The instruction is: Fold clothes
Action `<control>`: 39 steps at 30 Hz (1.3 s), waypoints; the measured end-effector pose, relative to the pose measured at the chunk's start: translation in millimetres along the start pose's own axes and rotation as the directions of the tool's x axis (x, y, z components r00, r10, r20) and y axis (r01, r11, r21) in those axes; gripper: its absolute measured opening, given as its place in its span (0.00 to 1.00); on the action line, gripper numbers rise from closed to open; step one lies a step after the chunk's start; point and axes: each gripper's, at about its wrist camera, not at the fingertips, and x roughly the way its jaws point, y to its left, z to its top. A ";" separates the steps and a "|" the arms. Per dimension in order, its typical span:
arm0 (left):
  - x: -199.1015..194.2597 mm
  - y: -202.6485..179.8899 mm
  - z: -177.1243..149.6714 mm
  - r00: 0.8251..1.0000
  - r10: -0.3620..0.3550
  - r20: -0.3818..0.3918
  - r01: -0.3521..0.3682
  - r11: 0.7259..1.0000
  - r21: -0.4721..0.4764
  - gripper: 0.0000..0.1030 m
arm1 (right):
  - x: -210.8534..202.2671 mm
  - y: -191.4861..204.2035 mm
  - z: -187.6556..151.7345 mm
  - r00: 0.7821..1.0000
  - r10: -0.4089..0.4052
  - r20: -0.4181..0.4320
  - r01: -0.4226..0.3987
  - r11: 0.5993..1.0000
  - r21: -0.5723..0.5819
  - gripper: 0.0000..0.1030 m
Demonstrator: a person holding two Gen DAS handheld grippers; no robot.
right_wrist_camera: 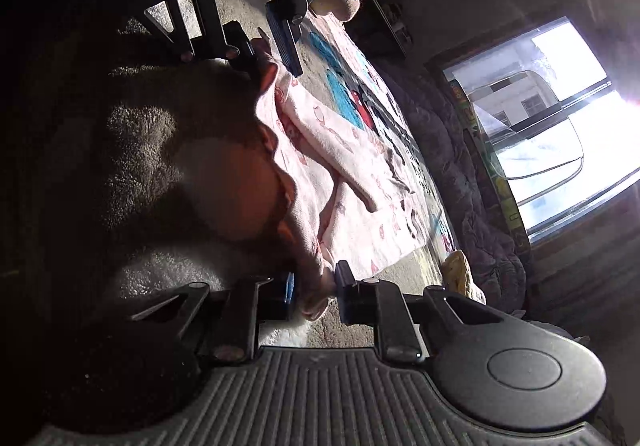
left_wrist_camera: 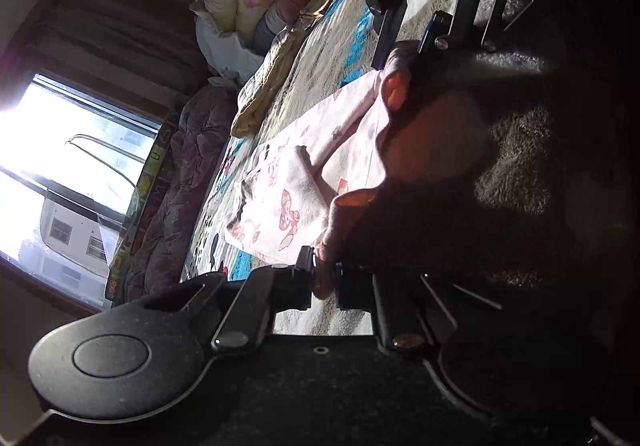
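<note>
I have the left gripper (left_wrist_camera: 325, 278) clamped on a bunched edge of the pink printed garment (left_wrist_camera: 288, 182), the cloth pinched right between its two pads, and the right gripper (right_wrist_camera: 316, 292) is closed the same way on another bunch of that edge. In each wrist view the other gripper shows far ahead at the top, also at the garment's hem, so I judge I'm holding one side by two corners. The garment runs forward from both tools across the patterned blanket (left_wrist_camera: 344, 42), partly lifted near me and lying flat farther out, with a crease already running along it. My read is that a fold is in hand, with the held edge being carried. Next calls for moving both tools together, level, over the flat part and keeping the edge taut between them so it lands square. A yellowish cloth (left_wrist_camera: 264, 86) lies beyond, ahead and to the side
</note>
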 end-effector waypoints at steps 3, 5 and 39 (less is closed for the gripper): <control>-18.0 6.0 2.0 0.999 -0.037 -0.002 0.037 0.999 -0.018 0.07 | -13.0 -8.3 1.6 1.000 0.020 0.010 -0.021 0.998 0.053 0.19; -35.8 14.9 4.5 0.996 -0.091 0.000 0.090 0.995 -0.047 0.07 | -31.9 -12.5 3.0 0.999 0.034 0.023 -0.036 0.996 0.078 0.19; 149.0 173.5 -92.5 0.848 -0.351 0.396 0.402 -0.061 -0.914 0.08 | 182.0 -193.1 -148.2 0.803 0.179 0.569 -0.498 -0.325 0.804 0.53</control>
